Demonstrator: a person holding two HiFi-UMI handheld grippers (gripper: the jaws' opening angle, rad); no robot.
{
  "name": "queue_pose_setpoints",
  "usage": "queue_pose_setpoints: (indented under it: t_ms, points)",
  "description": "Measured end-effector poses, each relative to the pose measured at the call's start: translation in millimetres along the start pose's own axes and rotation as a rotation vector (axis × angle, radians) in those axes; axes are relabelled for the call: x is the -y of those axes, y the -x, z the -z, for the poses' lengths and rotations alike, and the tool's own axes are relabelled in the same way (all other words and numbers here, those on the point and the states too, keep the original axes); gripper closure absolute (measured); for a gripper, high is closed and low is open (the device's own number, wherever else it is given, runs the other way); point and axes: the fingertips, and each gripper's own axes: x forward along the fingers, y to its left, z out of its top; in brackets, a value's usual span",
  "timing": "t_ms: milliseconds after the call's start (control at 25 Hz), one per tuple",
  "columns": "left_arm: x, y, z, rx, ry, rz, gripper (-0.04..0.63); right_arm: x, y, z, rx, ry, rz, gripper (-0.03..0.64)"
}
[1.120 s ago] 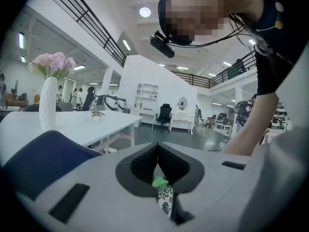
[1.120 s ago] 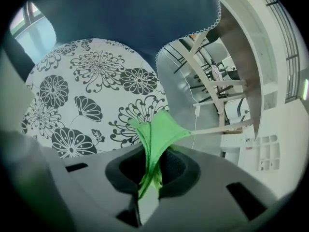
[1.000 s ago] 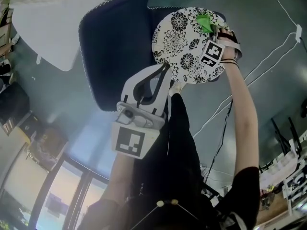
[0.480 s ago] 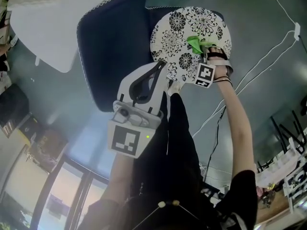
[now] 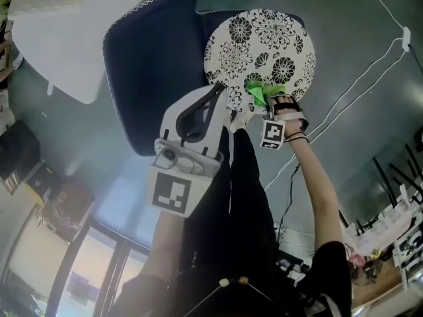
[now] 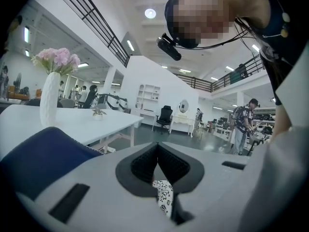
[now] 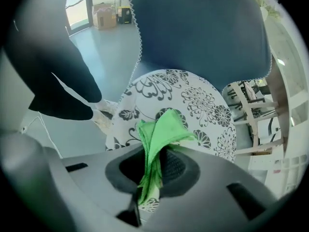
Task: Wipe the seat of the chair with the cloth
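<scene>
left gripper hangs nearest, jaws pressed together on nothing, tips just beside the seat's near edge. right gripper pinches the green cloth tight; the cloth lies on the flowered round seat's near edge. beyond stands the blue back, then a white table.

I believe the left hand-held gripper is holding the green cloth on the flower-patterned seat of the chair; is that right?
Not quite: it is the right hand-held gripper that clamps the green cloth on the flower-patterned seat, as the right gripper view shows. The left hand-held gripper is shut on nothing.
</scene>
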Motion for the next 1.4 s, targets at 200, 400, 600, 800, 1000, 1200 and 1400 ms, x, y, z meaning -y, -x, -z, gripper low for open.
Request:
queue_pose_setpoints:
  t_ms: [200, 400, 600, 800, 1000, 1200, 1400]
  points:
    - [1, 0, 1, 0.003, 0.0, 0.005, 0.591, -35, 7, -10, 0.024, 0.037, -0.047, 0.566]
    - [-1, 1, 1, 0.003, 0.0, 0.001, 0.591, -54, 13, -13, 0.039, 0.023, -0.097, 0.566]
    - [0, 3, -1, 0.0, -0.008, 0.001, 0.591, -43, 28, -15, 0.061, -0.002, -0.018, 0.566]
    - [2, 3, -16, -0.04, -0.066, -0.022, 0.591, 45, 90, -16, 0.143, -0.394, 0.157, 0.566]
    - [11, 18, -62, -0.016, -0.077, -0.067, 0.591, 140, 225, -17, 0.393, -0.864, 0.344, 0.566]
    - [31, 35, -126, 0.043, -0.044, -0.077, 0.591, 196, 380, 5, 0.65, -1.202, 0.548, 0.566]
    - [58, 50, -186, 0.095, -0.096, -0.02, 0.591, 223, 487, 18, 0.779, -1.32, 0.705, 0.566]
